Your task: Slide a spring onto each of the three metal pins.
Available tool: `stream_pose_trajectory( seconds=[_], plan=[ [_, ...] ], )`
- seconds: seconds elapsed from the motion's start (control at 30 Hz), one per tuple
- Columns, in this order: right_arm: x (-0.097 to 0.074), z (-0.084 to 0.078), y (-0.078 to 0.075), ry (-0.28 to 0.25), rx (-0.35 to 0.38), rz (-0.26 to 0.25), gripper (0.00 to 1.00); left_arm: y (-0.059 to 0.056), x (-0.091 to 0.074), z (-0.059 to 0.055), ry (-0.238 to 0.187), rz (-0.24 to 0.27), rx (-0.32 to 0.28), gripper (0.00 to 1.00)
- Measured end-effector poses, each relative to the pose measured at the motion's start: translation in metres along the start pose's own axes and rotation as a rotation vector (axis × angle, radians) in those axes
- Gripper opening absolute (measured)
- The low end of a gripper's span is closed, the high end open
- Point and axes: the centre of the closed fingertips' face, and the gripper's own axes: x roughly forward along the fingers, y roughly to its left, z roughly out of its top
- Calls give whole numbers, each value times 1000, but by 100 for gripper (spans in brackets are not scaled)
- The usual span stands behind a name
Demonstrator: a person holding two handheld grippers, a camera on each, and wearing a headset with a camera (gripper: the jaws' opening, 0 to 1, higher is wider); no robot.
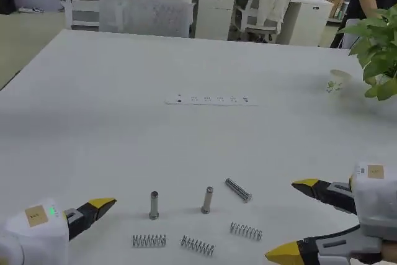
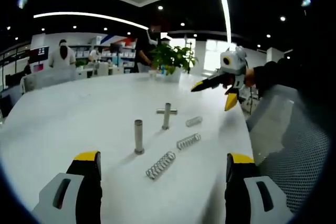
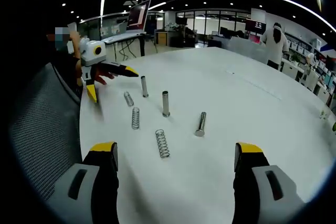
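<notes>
Two metal pins stand upright on the white table (image 1: pixel 124 122), one at the left (image 1: pixel 154 205) and one in the middle (image 1: pixel 207 199). A third pin (image 1: pixel 238 190) lies on its side to their right. Three springs lie in a row nearer to me: left (image 1: pixel 149 240), middle (image 1: pixel 197 246), right (image 1: pixel 246 231). My left gripper (image 2: pixel 164 158) is open and holds nothing, low at the left of the pins. My right gripper (image 1: pixel 291 218) is open too, to the right of the springs. In the right gripper view the nearest spring (image 3: pixel 162 143) lies just ahead of the jaws.
A white power strip (image 1: pixel 211 99) lies mid-table beyond the pins. A potted plant (image 1: pixel 375 54) and a small cup (image 1: pixel 337 82) sit at the far right. Chairs and desks stand past the far edge. A grey mesh chair (image 3: pixel 42 129) is at the near side.
</notes>
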Motion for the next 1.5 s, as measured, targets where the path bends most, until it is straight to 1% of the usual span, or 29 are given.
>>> stream_pose_trajectory(
  seconds=[0.13,0.43,0.83,1.0,1.5],
  plan=[
    [2,1,1,2,-2,5,89,1,0,1,-3,0,0,95],
    [2,-4,0,14,8,0,88,0,2,1,-2,-7,1,94],
    [0,-8,1,7,32,-14,87,0,5,2,14,-26,14,94],
    [-1,-10,1,3,41,-19,86,-2,6,2,23,-36,21,94],
    [-3,-13,0,-6,61,-20,84,-3,7,3,37,-36,33,94]
  ],
)
